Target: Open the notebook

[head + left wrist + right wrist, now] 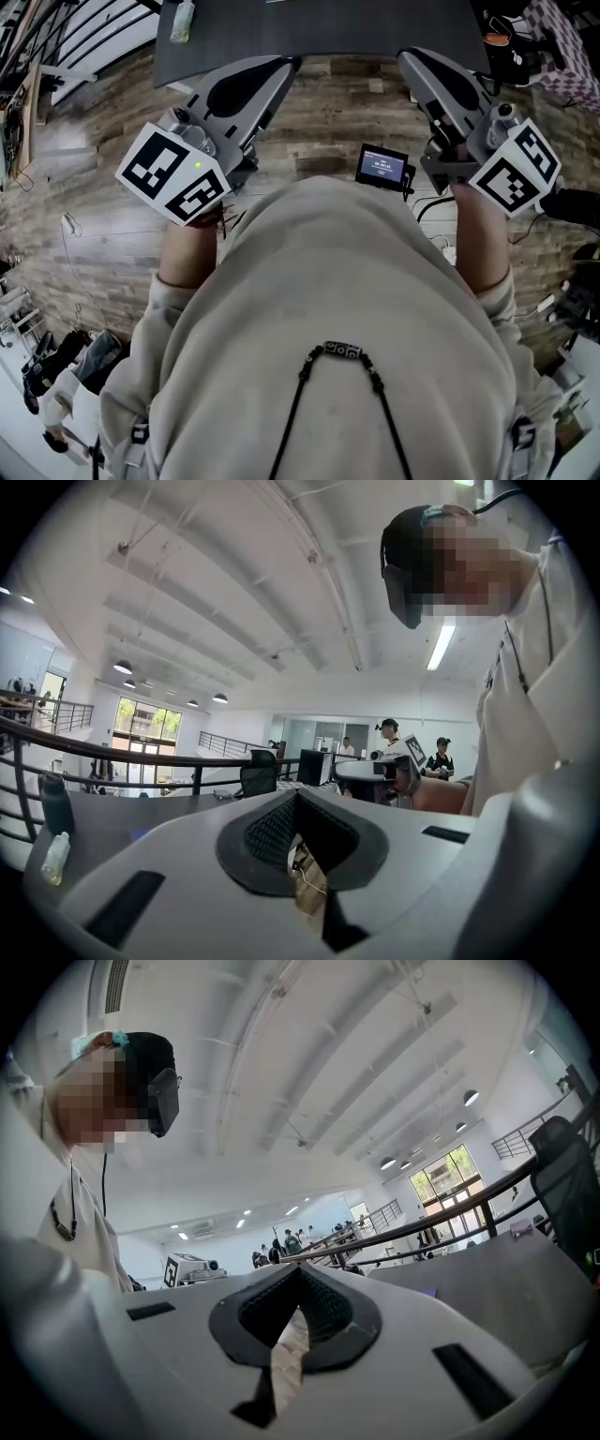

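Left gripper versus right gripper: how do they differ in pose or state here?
The left gripper slants inward toward the head view's right; the right gripper slants inward toward its left. A green light shows on the left gripper's marker cube; none shows on the right gripper's. Shared: both have jaws together on nothing and point at the dark table.

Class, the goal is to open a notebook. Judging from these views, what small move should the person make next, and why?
Probably carry both grippers forward over the dark table and look further along it. The left gripper and right gripper are shut and empty, at the table's near edge, and no notebook shows in any view, only a small bottle.
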